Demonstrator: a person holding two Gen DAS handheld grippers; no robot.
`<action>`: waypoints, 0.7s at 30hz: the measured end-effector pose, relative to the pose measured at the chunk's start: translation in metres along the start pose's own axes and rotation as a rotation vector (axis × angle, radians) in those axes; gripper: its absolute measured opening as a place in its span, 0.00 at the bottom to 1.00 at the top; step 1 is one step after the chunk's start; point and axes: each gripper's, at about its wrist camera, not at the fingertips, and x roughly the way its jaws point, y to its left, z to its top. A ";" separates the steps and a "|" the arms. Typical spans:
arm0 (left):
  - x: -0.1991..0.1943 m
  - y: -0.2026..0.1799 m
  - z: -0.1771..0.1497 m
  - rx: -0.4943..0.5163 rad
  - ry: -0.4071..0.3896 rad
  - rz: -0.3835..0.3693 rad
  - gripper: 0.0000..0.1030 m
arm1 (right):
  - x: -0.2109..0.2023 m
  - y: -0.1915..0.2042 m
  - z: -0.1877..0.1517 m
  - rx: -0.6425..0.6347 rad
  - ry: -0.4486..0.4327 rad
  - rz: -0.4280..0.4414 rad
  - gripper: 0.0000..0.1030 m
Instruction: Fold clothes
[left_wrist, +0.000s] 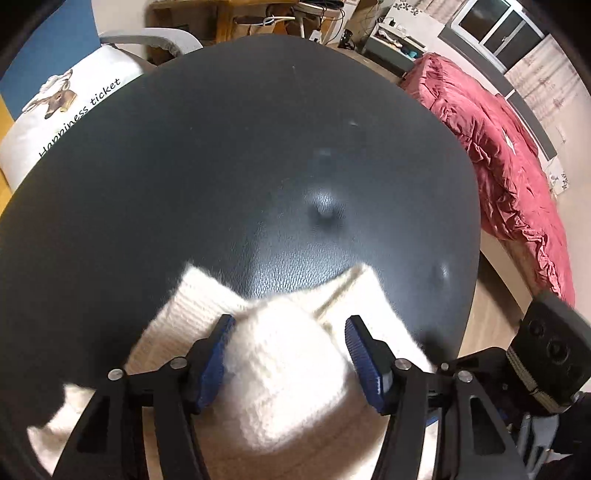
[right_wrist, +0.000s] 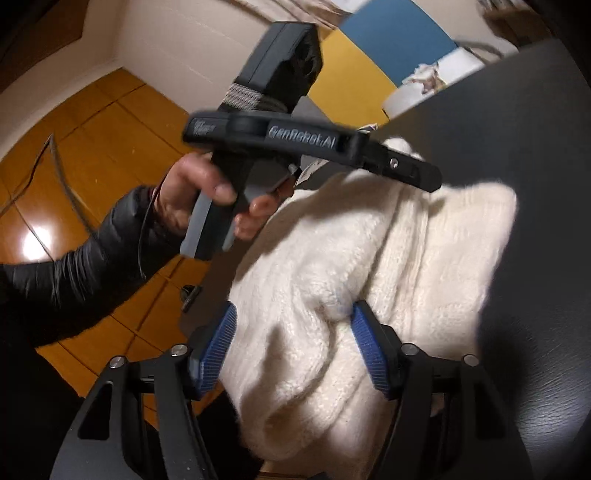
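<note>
A fluffy white knitted sweater (left_wrist: 288, 387) lies bunched on the near part of a black leather-like table top (left_wrist: 221, 166). My left gripper (left_wrist: 288, 332) points steeply down over it with the jaws wide, and a bulge of the knit sits between the blue pads (left_wrist: 218, 350) without being pinched. In the right wrist view the sweater (right_wrist: 424, 240) hangs over the table (right_wrist: 535, 129) edge. My right gripper (right_wrist: 291, 321) is open around a fold of it. A hand (right_wrist: 184, 199) in a black sleeve holds the left gripper's body (right_wrist: 295, 140) above the sweater.
A red quilt (left_wrist: 498, 147) lies on a bed to the right of the table. A white cushion (left_wrist: 55, 110) with printed lettering sits on a chair at the far left. Wooden floor (right_wrist: 92, 129) with a cable (right_wrist: 59, 166) lies beyond the table's near edge.
</note>
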 end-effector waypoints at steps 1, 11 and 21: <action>-0.002 0.003 -0.003 -0.011 -0.022 -0.004 0.47 | -0.001 -0.002 0.000 0.009 -0.017 0.020 0.78; -0.035 0.008 -0.036 -0.046 -0.265 -0.011 0.16 | 0.017 0.008 0.007 -0.045 0.008 -0.064 0.59; -0.096 -0.008 -0.046 -0.024 -0.568 -0.250 0.14 | -0.006 0.049 0.026 -0.192 -0.090 -0.174 0.17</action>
